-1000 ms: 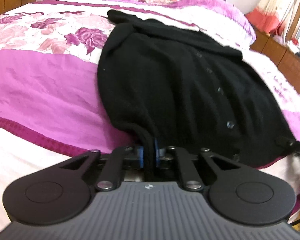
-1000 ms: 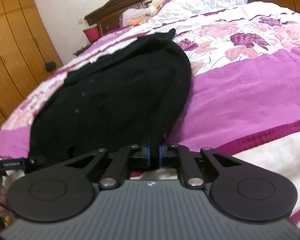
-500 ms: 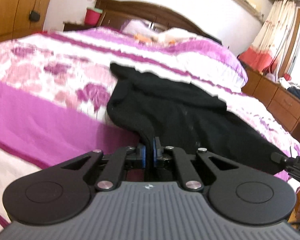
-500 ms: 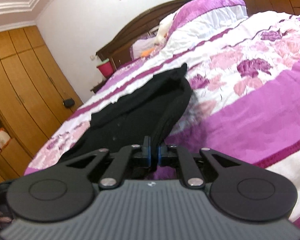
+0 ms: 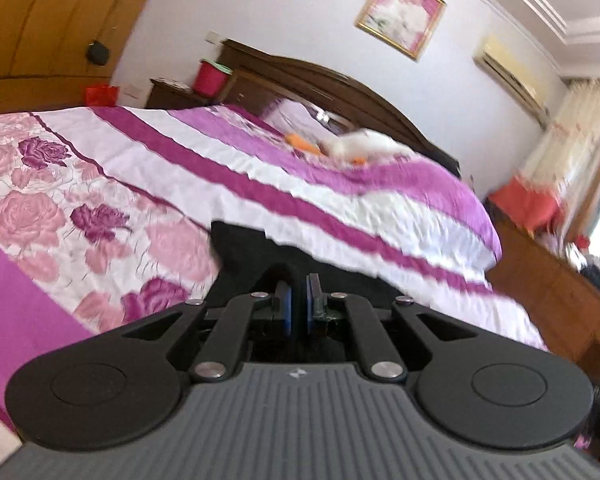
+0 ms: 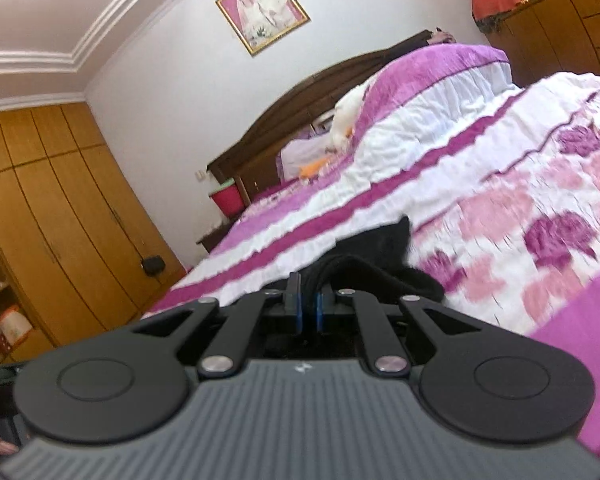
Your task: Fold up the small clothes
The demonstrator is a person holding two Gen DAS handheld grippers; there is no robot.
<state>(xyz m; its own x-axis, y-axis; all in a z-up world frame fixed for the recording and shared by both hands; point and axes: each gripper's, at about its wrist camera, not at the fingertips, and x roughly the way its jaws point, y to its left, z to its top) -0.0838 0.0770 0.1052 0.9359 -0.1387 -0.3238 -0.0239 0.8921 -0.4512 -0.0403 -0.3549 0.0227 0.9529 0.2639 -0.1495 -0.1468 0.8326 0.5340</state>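
- Black garment (image 5: 244, 254) lies on the bed, its near edge pinched by the left gripper (image 5: 298, 300) and right gripper (image 6: 308, 298) fingers.
- Purple, white, rose-patterned bedspread (image 5: 100, 184) beneath.
- Dark wooden headboard (image 6: 300, 112), framed picture (image 6: 262, 10), wooden wardrobe (image 6: 60, 216) beyond.

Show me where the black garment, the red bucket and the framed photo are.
black garment (image 6: 384, 240), right wrist view, bunched cloth beyond the gripper.
red bucket (image 5: 211, 77), left wrist view, its side.
framed photo (image 6: 262, 9), right wrist view, picture centre.
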